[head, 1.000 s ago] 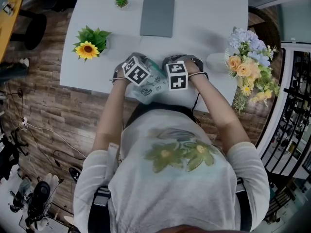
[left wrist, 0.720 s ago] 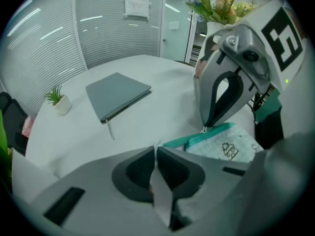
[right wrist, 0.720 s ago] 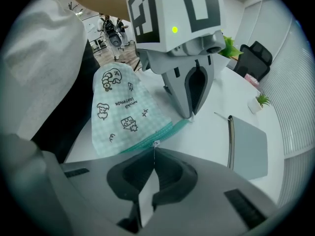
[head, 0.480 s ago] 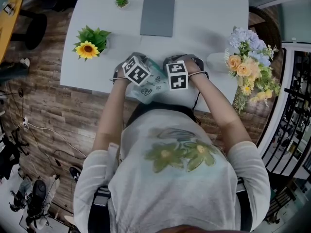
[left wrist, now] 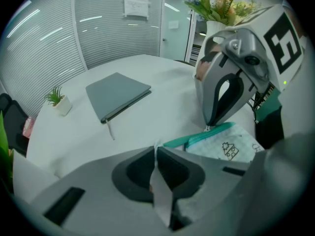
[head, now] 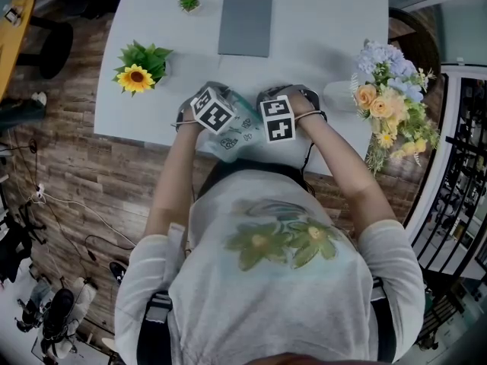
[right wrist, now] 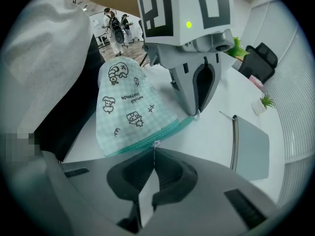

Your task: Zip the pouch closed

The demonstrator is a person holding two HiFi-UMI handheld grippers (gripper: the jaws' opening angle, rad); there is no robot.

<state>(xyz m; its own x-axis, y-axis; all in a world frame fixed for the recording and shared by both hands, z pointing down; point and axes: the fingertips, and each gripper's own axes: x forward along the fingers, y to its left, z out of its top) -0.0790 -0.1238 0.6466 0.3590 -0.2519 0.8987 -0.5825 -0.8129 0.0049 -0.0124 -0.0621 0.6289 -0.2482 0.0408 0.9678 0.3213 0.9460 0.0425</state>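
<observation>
Head view looked down past the person's pale shirt (head: 274, 280) and both forearms to the near edge of a white table (head: 327, 36), where the two tools met over the pouch (head: 230, 141). The pouch, pale green check with small drawings and a teal zip band, lay at that near edge between the two marker cubes (which hid most of it from above). In its own view the left gripper (left wrist: 156, 149) had its jaws pressed together on a thin edge of the pouch at one end of the zip band. The right gripper (right wrist: 155, 146) stood just beside it, pointing steeply down. Its jaws were closed tight on the small zip pull (right wrist: 156, 142), partway along the band. Farther back on the table a closed grey notebook (head: 246, 26) lay flat, well apart from the pouch. A sunflower (head: 137, 78) in a pot stood off to the left. A small potted plant (head: 190, 1) stood near the far edge, and a bouquet (head: 392, 97) of pale flowers rose at the right side.
</observation>
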